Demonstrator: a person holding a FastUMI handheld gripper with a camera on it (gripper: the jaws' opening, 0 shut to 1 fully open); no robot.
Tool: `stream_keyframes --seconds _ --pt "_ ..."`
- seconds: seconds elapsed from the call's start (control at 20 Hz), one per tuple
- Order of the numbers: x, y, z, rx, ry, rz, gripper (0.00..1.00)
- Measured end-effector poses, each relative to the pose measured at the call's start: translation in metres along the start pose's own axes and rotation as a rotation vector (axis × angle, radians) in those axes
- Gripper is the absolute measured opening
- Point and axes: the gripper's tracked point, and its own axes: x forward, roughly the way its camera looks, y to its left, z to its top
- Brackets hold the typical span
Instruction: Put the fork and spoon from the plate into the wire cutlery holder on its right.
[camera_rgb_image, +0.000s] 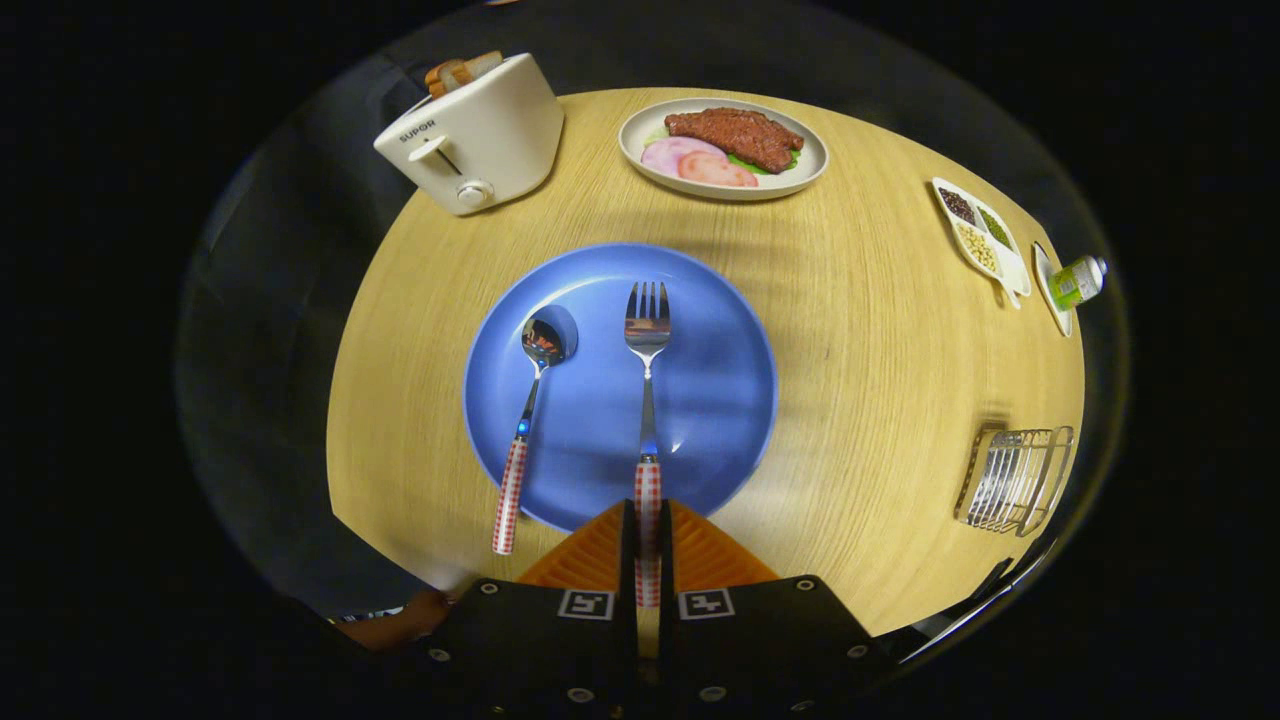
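The gripper sits low over the near rim of the blue plate, its fingers nearly closed on the fork's red-checked handle, whose end they hide. The spoon lies left of it. The wire cutlery holder stands well right on the surface.

1. A round, light wooden table is carrying everything.
2. A blue round plate, cream toaster, beige food plate, white divided dish and wire cutlery holder are sitting on it.
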Motion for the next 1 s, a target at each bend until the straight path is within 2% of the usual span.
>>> stream_keyframes --seconds 0.2,0.45,0.65,1.0 --pt "-0.041 -0.053 -0.002 0.013 -0.049 -0.046 0.09" --pt "-0.089 -0.134 -0.022 0.095 -0.054 -0.114 0.09" --pt "-0.107 -0.186 -0.042 0.145 -0.020 -0.176 0.09" --pt "-0.133 -0.236 -0.075 0.138 0.108 -0.185 0.09"
